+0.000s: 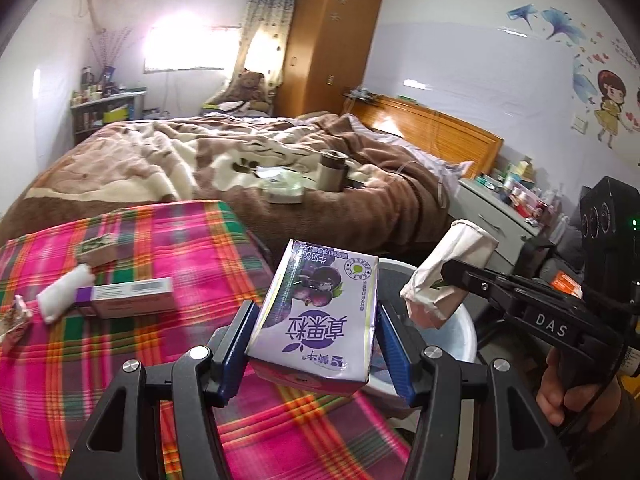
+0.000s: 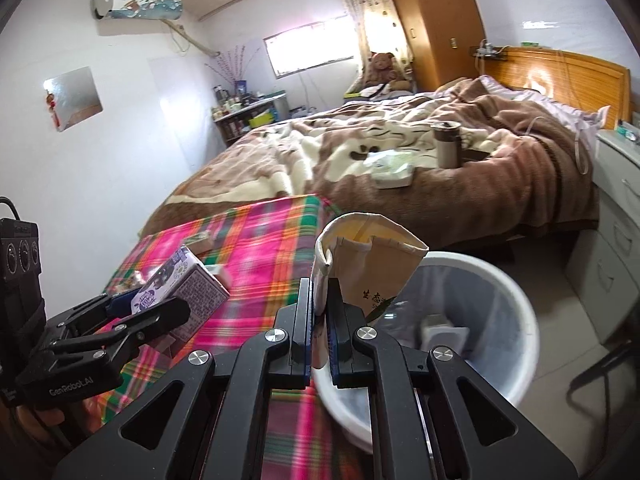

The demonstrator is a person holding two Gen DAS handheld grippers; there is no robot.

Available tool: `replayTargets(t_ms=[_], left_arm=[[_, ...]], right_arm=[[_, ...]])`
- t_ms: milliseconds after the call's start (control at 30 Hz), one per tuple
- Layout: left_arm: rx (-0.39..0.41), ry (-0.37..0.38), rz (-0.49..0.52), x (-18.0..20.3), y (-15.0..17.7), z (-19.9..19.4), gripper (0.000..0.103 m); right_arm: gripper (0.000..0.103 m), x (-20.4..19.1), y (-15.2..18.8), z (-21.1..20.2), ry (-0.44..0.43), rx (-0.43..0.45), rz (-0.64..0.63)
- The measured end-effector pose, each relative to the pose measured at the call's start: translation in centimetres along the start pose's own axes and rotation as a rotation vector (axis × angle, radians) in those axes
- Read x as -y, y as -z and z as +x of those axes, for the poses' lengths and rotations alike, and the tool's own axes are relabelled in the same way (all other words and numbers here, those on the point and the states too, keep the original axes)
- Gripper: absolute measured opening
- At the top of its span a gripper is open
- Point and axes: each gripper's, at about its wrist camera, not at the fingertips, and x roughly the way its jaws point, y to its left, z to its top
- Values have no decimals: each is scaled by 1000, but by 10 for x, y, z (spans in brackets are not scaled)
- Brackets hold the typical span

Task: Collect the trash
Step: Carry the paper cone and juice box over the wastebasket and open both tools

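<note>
My left gripper is shut on a purple milk carton and holds it above the plaid cloth's right edge, next to the white bin. My right gripper is shut on a crumpled paper cup and holds it over the near rim of the white bin, which has trash inside. The cup also shows in the left wrist view, held by the right gripper. The carton and left gripper show at the left of the right wrist view.
On the plaid cloth lie a medicine box, a white tissue wad, a small box and a wrapper. Behind is a bed with a thermos and tissue pack. A drawer unit stands at the right.
</note>
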Motion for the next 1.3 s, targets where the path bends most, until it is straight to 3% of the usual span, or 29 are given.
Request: replayTargets(t_ms=[267,633,767,1100,1200,1300], left_arm=[[-46,62,48,32,4,31,59],[-122,81,68,59,10,75,59],[-107,50,102,68,9,81,59],[-111,79,99,76,3,92,60],[-112,80,89,74,2,93,63],[-109,77,81,72,2,90,63]], right_arm=[[6,36,4,1,78,-45,22],[6,70,12,6,117,-103,46],[6,79,15,11,127,-132,50],[7,84,13,19,169,-168,21],[15,87,14,20,188,-177,20],[33,88,15,19,190,-174,23]])
